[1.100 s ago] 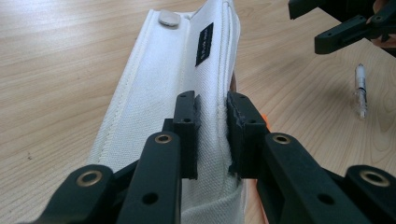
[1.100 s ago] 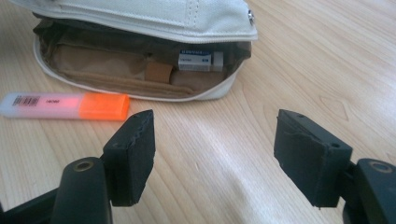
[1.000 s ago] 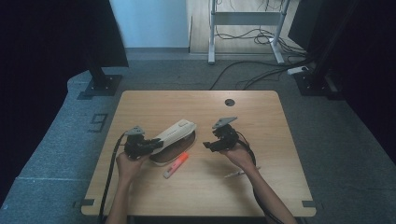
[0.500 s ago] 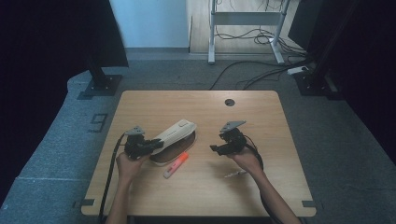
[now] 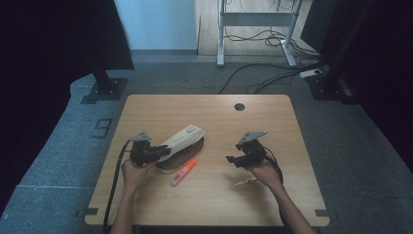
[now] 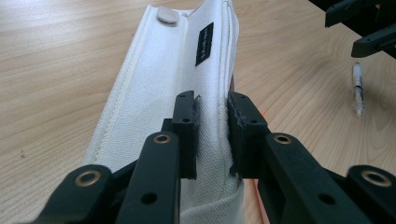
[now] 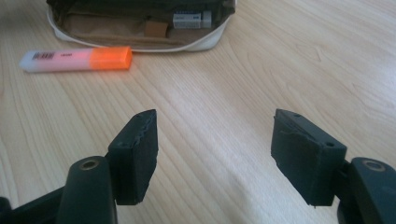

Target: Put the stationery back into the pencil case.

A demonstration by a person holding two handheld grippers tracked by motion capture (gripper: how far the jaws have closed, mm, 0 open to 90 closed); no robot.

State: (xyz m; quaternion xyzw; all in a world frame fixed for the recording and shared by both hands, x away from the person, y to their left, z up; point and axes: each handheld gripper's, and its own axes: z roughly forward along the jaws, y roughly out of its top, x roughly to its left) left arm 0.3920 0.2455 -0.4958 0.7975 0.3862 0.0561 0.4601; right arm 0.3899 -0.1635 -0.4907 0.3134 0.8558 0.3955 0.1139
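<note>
A white fabric pencil case [image 5: 182, 139] lies left of the table's middle, its upper flap lifted at a tilt. My left gripper [image 5: 163, 150] is shut on the near edge of that flap. In the left gripper view the pads [image 6: 187, 126] pinch the white cloth [image 6: 159, 79] between them. The case's open brown inside [image 7: 140, 21] holds small items. An orange highlighter [image 5: 183, 172] [image 7: 77, 59] lies on the wood just in front of the case. My right gripper [image 5: 234, 152] [image 7: 215, 123] hovers open and empty to the right of the case, jaws pointing toward it.
A thin white pen [image 5: 245, 182] [image 6: 357, 88] lies on the table beside the right hand. The wooden table [image 5: 292, 195] has a round cable hole [image 5: 239, 107] near its far edge. The right gripper's black jaws [image 6: 364, 28] sit at the top right of the left gripper view.
The right hand has slid to the right, away from the pencil case, with its jaws still open. The left gripper and the case have stayed put.
</note>
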